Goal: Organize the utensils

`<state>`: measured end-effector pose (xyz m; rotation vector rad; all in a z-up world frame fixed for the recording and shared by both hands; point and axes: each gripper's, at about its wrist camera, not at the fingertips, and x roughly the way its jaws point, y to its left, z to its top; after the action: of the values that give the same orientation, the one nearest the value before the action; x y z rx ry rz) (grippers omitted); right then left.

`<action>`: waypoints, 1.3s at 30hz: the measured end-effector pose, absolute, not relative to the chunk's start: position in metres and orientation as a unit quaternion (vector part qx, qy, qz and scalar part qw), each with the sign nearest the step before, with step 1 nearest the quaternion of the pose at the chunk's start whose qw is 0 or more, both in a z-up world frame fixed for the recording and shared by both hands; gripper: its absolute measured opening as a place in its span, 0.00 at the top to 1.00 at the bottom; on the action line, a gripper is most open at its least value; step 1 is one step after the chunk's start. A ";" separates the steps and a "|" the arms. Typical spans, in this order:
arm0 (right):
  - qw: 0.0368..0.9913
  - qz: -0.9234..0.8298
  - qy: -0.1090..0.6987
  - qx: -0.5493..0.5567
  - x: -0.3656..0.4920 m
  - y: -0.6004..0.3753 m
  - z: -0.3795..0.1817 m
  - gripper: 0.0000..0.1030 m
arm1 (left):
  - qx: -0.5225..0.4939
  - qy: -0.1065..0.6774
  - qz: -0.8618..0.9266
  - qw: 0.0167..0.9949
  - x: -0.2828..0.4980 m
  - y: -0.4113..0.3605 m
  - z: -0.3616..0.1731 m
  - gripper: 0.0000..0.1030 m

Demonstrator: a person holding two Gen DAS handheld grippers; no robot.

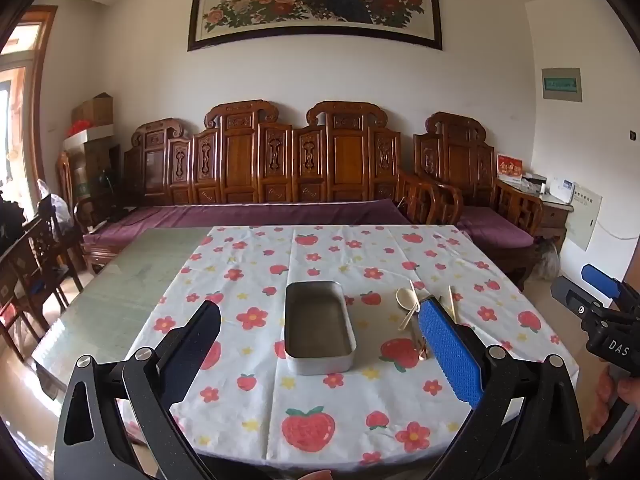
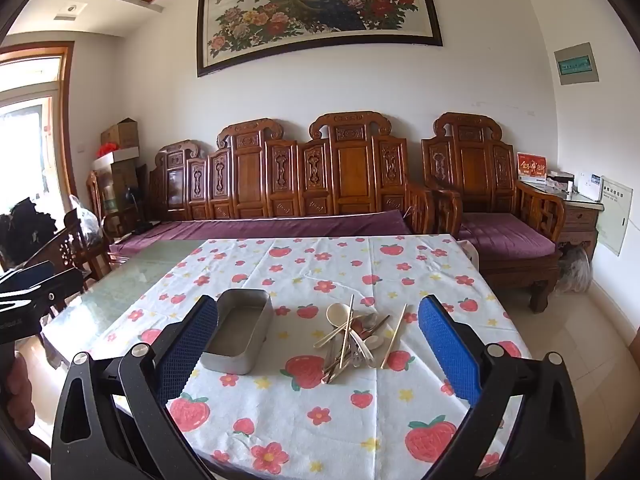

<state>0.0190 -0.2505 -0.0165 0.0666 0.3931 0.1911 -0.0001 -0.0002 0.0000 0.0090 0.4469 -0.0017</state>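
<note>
From the left wrist view, the left tongs (image 1: 320, 344) hang spread to their widest above the near edge of the counter (image 1: 120, 304), gripping nothing; the empty metal tin (image 1: 319, 326) sits squarely between the two fingers on the strawberry cloth (image 1: 320, 408), which suggests this hand is lined up to steady or mind the container. The utensil pile (image 1: 412, 312) lies just right of the tin, partly hidden behind the blue pad, and the right tongs (image 1: 592, 296) show at the far right edge. From the right wrist view, the right tongs (image 2: 320, 344) are likewise wide apart and empty, with the heap of spoons and chopsticks (image 2: 352, 336) framed between the fingers, probably because this hand will do the picking. The tin (image 2: 240, 334) sits just left of the heap, touching none of it, open side up to receive the pieces.
</note>
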 end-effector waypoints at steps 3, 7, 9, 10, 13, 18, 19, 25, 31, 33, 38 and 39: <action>0.976 0.094 0.195 0.031 0.019 -0.250 -0.017 0.03 | 0.000 0.223 -0.002 0.975 0.000 0.000 0.000 0.06; 0.976 0.093 0.194 0.032 0.018 -0.251 -0.016 0.03 | 0.002 0.222 -0.002 0.975 0.001 0.001 0.000 0.06; 0.977 0.092 0.192 0.033 0.018 -0.251 -0.015 0.03 | 0.002 0.222 -0.001 0.975 0.002 0.001 0.000 0.06; 0.977 0.091 0.191 0.033 0.018 -0.251 -0.014 0.03 | 0.001 0.220 -0.003 0.976 0.000 0.000 0.000 0.06; 0.976 0.095 0.193 0.031 0.017 -0.250 -0.016 0.03 | 0.000 0.220 -0.003 0.975 0.000 -0.001 -0.001 0.06; 0.976 0.094 0.193 0.031 0.017 -0.251 -0.015 0.03 | 0.000 0.217 -0.004 0.976 -0.001 0.000 0.000 0.06; 0.976 0.094 0.193 0.031 0.017 -0.251 -0.015 0.03 | 0.000 0.217 -0.003 0.976 -0.001 -0.001 0.005 0.06; 0.976 0.095 0.192 0.031 0.016 -0.251 -0.014 0.03 | 0.000 0.216 -0.003 0.976 -0.002 -0.001 0.009 0.06; 0.976 0.095 0.192 0.031 0.016 -0.251 -0.014 0.03 | -0.001 0.216 -0.004 0.976 -0.003 0.000 0.014 0.06; 0.976 0.094 0.192 0.031 0.016 -0.251 -0.014 0.03 | -0.001 0.215 -0.004 0.977 -0.003 0.000 0.013 0.06; 0.977 0.094 0.191 0.031 0.016 -0.251 -0.014 0.03 | -0.002 0.215 -0.003 0.977 -0.003 0.000 0.018 0.06; 0.977 0.094 0.191 0.031 0.016 -0.251 -0.014 0.03 | -0.002 0.215 -0.004 0.977 -0.003 0.000 0.017 0.06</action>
<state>0.0161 -0.2511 -0.0138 0.0625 0.3848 0.1898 -0.0026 0.0001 0.0172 -0.0034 0.4334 -0.0071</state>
